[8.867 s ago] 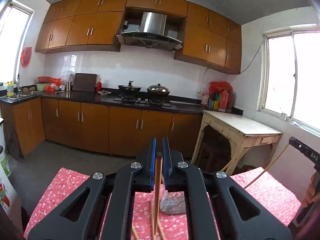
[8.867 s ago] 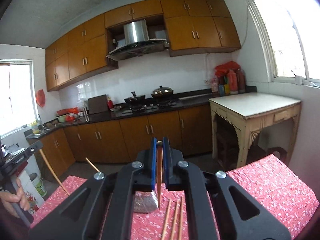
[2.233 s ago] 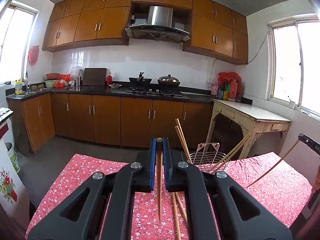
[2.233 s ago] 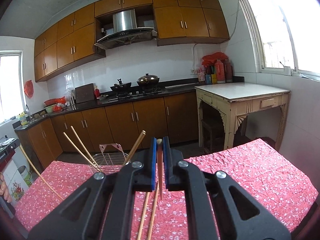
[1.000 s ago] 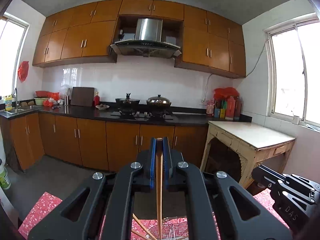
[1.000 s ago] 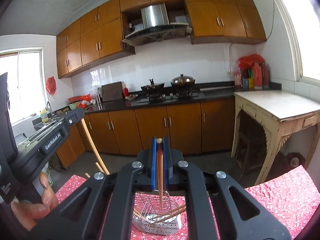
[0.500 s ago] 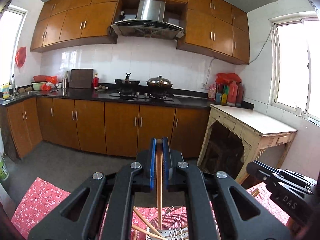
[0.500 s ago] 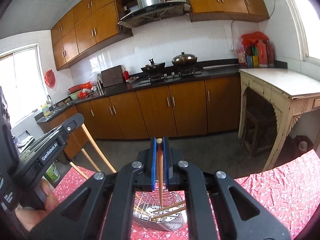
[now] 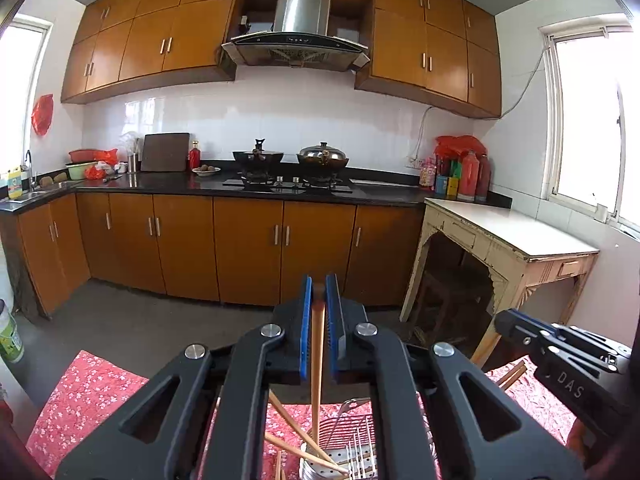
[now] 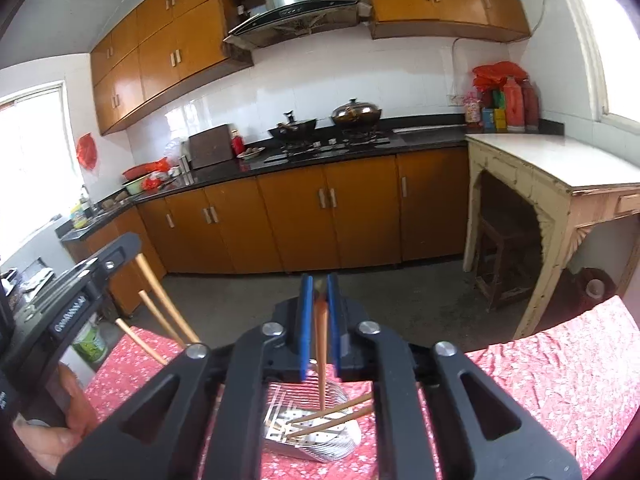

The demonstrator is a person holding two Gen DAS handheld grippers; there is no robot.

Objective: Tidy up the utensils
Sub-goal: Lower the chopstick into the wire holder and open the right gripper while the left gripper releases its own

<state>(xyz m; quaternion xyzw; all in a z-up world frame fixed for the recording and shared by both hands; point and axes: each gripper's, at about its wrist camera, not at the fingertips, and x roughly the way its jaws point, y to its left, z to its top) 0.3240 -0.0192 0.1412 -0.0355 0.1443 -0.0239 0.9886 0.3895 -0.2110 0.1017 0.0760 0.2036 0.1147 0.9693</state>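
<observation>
Each hand-held gripper, left point(image 9: 319, 300) and right point(image 10: 319, 300), clamps a chopstick point(image 9: 317, 364) upright (tip down) to drop into the wire holder point(image 10: 312, 428) at lower centre.

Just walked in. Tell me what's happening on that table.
A person holds two grippers over a wire utensil basket on the red floral tablecloth. The left gripper and the right gripper each pinch one wooden chopstick, tips pointing down into the basket, where other chopsticks already lie.

Home kitchen ahead of my gripper: orange-brown wooden cabinets point(image 9: 248, 248), steel range hood point(image 9: 296, 36), black wok point(image 9: 258, 157) on gas hob point(image 9: 288, 182).
</observation>
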